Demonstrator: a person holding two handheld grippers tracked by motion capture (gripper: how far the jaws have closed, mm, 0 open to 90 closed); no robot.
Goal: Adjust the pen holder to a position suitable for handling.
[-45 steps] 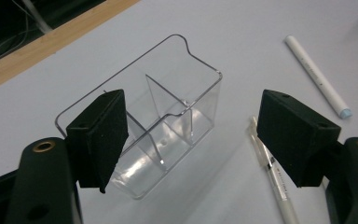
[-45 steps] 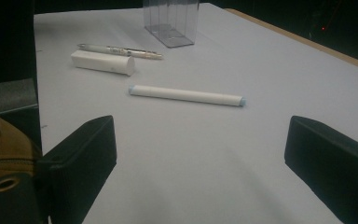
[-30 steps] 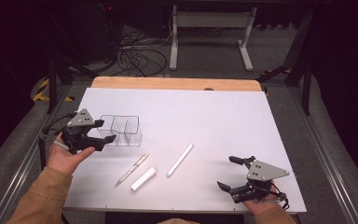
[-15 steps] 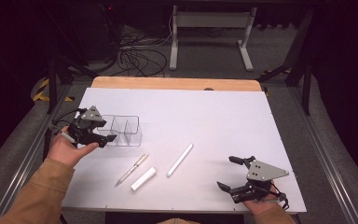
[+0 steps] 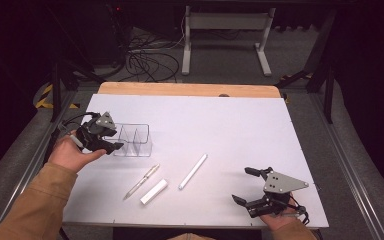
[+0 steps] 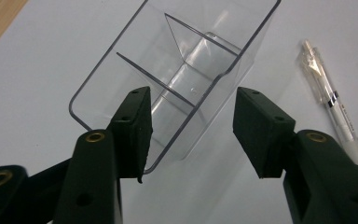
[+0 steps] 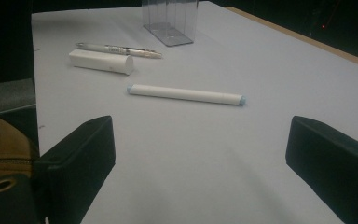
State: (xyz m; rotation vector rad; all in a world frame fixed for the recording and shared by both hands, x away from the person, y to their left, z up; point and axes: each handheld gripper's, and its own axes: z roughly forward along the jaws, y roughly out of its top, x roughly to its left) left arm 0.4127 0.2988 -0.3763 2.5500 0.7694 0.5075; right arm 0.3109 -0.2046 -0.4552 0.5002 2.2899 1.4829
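A clear plastic organizer [image 5: 136, 140] with dividers stands on the white table at the left. My left gripper [image 5: 113, 140] is open at its left end. In the left gripper view the organizer's [image 6: 182, 70] near corner lies between the spread jaws of that gripper [image 6: 196, 135], and the left pad [image 6: 133, 130] overlaps its wall. My right gripper [image 5: 246, 185] rests open near the front right edge, holding nothing. Ahead of this gripper [image 7: 200, 163] lie a white stick [image 7: 185, 94], a white block [image 7: 101, 61] and a clear pen [image 7: 119, 49].
The pen [image 5: 142, 181], the white block [image 5: 154, 191] and the white stick [image 5: 193, 171] lie at the front middle of the table [image 5: 230, 125]. A wooden strip [image 5: 190, 89] runs along the far edge. Cables and a stand's legs are on the floor beyond.
My left gripper has moved a little right and forward, up to the organizer's left end. The right gripper and the loose items have stayed put.
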